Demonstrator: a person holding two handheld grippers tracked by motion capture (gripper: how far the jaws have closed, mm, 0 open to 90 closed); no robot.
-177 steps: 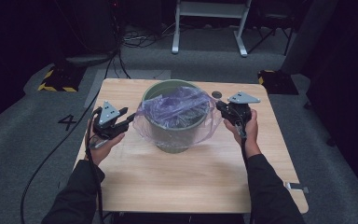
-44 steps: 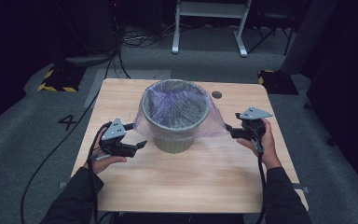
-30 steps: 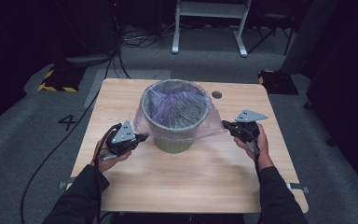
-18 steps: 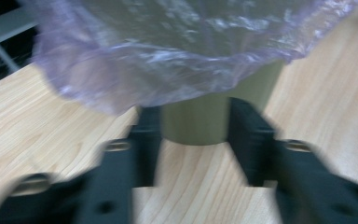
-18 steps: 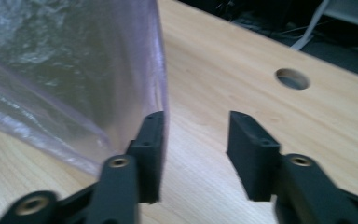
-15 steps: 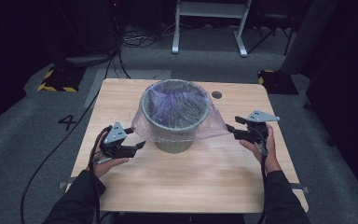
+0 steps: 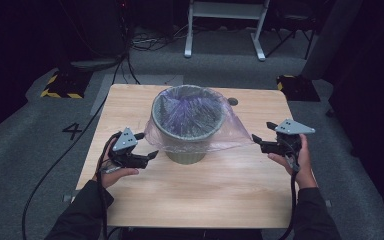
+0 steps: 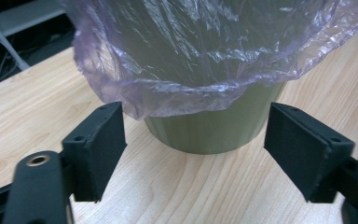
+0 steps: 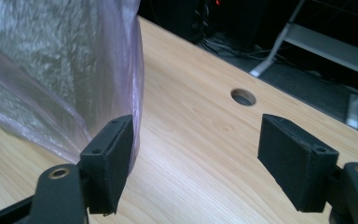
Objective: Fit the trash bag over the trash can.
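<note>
A grey-green ribbed bin [image 7: 187, 145] stands upright near the middle of the table [image 7: 205, 195]. A thin, translucent purple plastic bag [image 7: 190, 112] lines it, its crinkled edge folded over the rim and draping down the outside, spreading loosely toward the right side.

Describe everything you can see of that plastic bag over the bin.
The plastic bag is thin, see-through and faintly purple, crinkled all over. It lines the green bin, which stands upright mid-table; its mouth is folded out over the rim and hangs as a loose skirt, flaring widest toward the person's right. Its lower edge stops short of the bin's base. Neither gripper clamps it.
</note>
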